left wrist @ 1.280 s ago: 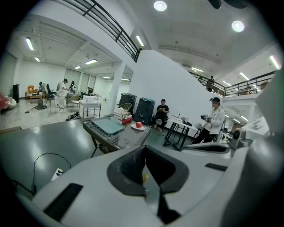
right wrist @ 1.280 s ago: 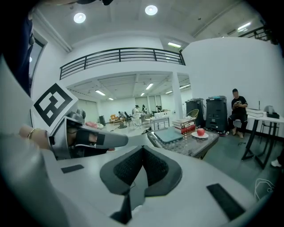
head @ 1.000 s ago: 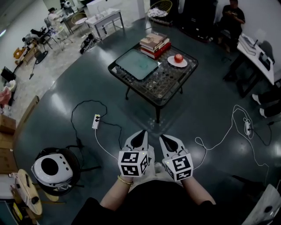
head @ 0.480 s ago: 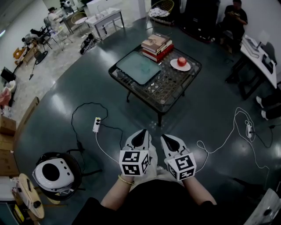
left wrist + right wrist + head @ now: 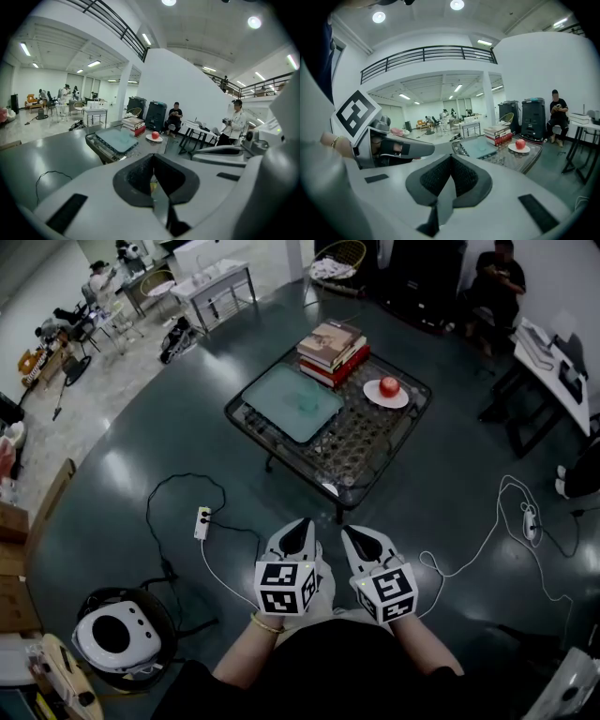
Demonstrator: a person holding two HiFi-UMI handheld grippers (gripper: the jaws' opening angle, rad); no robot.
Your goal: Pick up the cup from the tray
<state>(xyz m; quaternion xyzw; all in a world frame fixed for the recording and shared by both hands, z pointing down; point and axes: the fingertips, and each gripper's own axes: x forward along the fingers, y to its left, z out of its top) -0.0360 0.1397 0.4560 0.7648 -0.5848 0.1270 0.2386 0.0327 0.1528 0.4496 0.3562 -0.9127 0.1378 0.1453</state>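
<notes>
While the left tool point(image 5: 300, 529) and right tool point(image 5: 357, 536) hung closed and empty, well apart from the table point(image 5: 375, 432), nothing was done yet: the faint clear cup point(image 5: 307, 400) sat untouched on its tray point(image 5: 272, 409).

Head cam steep down, L/R cams level; shared table point(image 5: 364, 432)

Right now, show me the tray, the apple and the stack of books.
tray point(image 5: 277, 407), head view, its bare surface.
apple point(image 5: 389, 386), head view, middle of the fruit.
stack of books point(image 5: 329, 337), head view, top book's cover.
</notes>
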